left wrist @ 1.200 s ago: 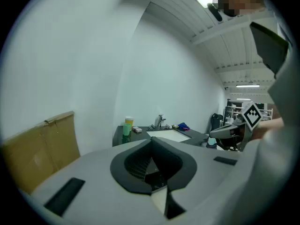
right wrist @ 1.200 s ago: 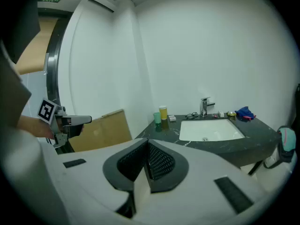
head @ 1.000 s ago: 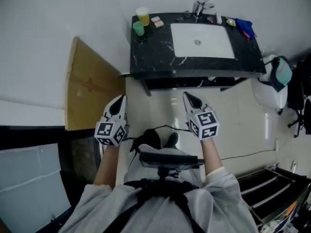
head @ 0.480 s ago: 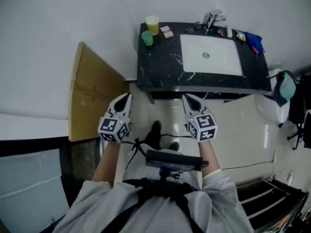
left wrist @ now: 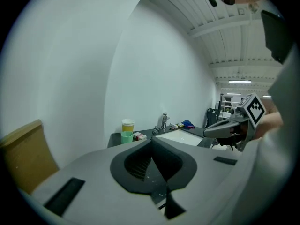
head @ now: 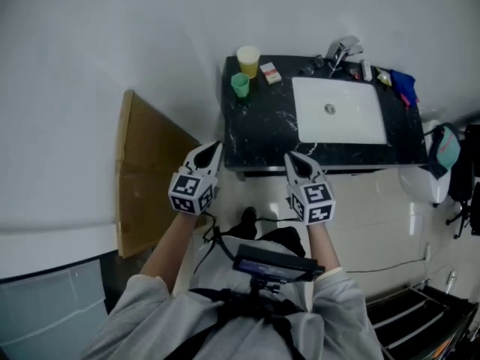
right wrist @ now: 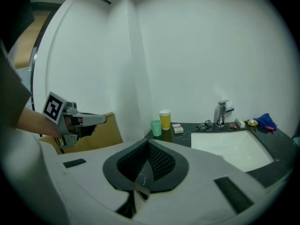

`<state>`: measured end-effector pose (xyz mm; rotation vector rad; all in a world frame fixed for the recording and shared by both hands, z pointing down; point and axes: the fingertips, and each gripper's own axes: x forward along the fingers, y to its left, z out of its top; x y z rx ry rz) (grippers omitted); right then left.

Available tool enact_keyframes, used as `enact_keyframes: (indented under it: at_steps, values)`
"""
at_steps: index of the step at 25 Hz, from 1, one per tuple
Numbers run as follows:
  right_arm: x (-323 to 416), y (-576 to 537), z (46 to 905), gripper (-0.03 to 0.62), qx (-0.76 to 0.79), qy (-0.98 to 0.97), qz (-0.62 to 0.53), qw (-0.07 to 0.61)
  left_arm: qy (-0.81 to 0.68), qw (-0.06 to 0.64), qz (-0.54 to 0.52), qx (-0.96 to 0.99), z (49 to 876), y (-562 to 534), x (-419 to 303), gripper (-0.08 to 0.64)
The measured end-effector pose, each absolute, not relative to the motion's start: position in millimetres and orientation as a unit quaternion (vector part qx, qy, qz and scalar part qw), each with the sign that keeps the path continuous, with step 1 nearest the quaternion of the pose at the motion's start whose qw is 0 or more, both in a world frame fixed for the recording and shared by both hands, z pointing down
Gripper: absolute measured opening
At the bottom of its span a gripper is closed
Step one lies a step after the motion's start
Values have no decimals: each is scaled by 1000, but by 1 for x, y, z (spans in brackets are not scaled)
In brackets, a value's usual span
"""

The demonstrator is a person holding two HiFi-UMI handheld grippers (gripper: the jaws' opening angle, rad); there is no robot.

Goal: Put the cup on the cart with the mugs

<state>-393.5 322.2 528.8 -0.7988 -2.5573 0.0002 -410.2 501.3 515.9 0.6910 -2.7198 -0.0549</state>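
Items as I see them from my station, each placed against the sink:

- Sink (head: pixel 341 111): white basin sunk in a black marble counter (head: pixel 255 130); only its drain shows inside.
- Yellow cup (head: pixel 248 57): upright on the counter, left of the sink, at the back by the wall. I cannot tell what is in it.
- Green cup (head: pixel 240 85): upright, left of the sink, just in front of the yellow cup and smaller. Its inside is not readable either.
- Small box (head: pixel 271 73): lying flat between the cups and the sink.
- Glasses (head: pixel 311 67): behind the sink's left corner, beside the faucet (head: pixel 343 49).
- Blue cloth (head: pixel 403 85): right of the sink, at the counter's far end.
- Brown board (head: pixel 142 171): leaning on the wall, well left of the sink.
- Left gripper (head: pixel 214 150): short of the counter's front edge, left of the sink; tongs pressed together, nothing between them.
- Right gripper (head: pixel 292 160): in front of the sink's left side; tongs likewise together and holding nothing.
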Motion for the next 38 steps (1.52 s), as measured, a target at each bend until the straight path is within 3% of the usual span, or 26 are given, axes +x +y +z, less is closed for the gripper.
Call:
enact_keyframes:
  at_steps: [6, 19, 25, 38]
  values:
    - [-442, 347, 544, 0, -296, -924, 2, 240, -954, 186, -36, 233, 541, 507, -465, 30]
    - [-552, 363, 593, 0, -290, -921, -24, 258, -946, 227, -13, 230, 621, 486, -596, 428]
    - [-590, 357, 617, 0, -270, -925, -20, 267, -946, 243, -11, 216, 641, 481, -642, 480]
    - [-645, 362, 634, 0, -241, -929, -2, 279, -942, 257, 6, 215, 667, 464, -689, 480]
